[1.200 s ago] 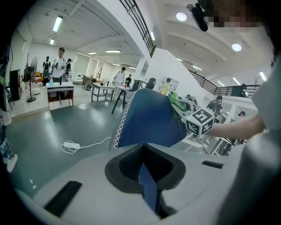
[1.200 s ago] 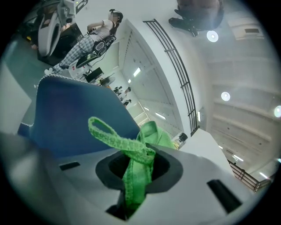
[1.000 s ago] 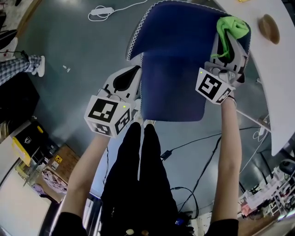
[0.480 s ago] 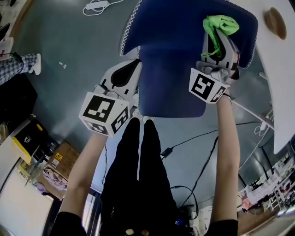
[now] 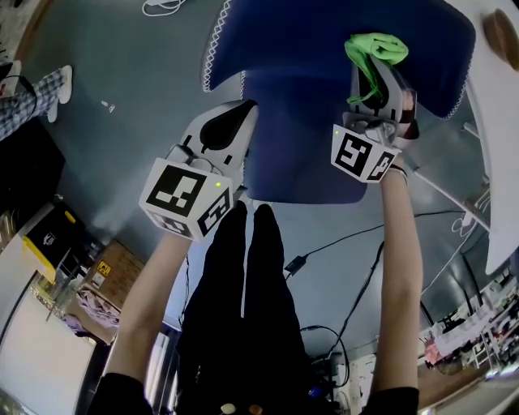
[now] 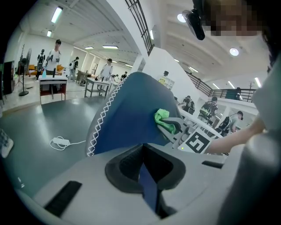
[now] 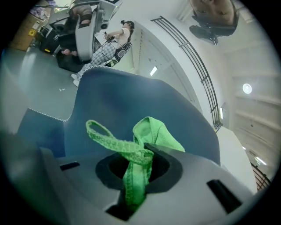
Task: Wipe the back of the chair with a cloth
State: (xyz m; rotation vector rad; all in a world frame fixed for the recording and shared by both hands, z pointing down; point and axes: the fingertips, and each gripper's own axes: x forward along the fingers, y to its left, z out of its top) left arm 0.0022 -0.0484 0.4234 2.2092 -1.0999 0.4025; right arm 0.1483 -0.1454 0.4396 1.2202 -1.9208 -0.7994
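The blue chair fills the top of the head view, its back panel nearest me. My left gripper is shut on the left edge of that back. In the left gripper view a blue strip of the chair sits between the closed jaws of the left gripper. A bright green cloth bunches out of my right gripper, which is shut on it and held against the blue fabric. The right gripper view shows the cloth with a loose loop, pinched in the right gripper, in front of the chair.
A white table curves along the right, with a brown wooden object on it. Cables and a white power strip lie on the grey floor. Another person's legs stand at far left; boxes sit lower left.
My right gripper has slid the green cloth a little leftward over the chair. The left gripper has kept its hold on the chair back's edge.
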